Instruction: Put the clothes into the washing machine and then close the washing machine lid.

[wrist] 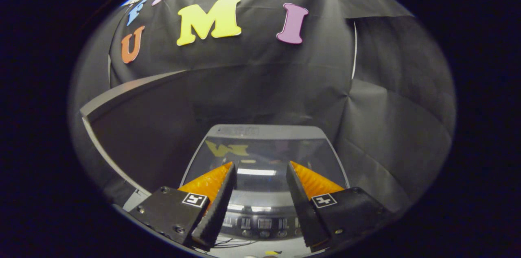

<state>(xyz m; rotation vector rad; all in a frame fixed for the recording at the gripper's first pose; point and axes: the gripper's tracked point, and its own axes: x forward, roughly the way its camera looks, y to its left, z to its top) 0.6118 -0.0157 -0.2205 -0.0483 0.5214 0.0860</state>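
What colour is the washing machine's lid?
Dark see-through glass in a grey frame, on the lid beyond the open tongs, gripper view.

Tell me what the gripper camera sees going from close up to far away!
Gripper, fingers open with nothing between them → washing machine's control panel → its closed glass lid → the lid's grey back edge → the booth's black cloth wall.

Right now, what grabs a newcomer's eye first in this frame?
Likely the gripper: its two fingers stand open with nothing between them, poised over the washing machine. Next, the machine's glossy lid, apparently shut, lies just beyond and between the fingertips, mirroring the lights. Its control panel sits below, between the fingers' bases.
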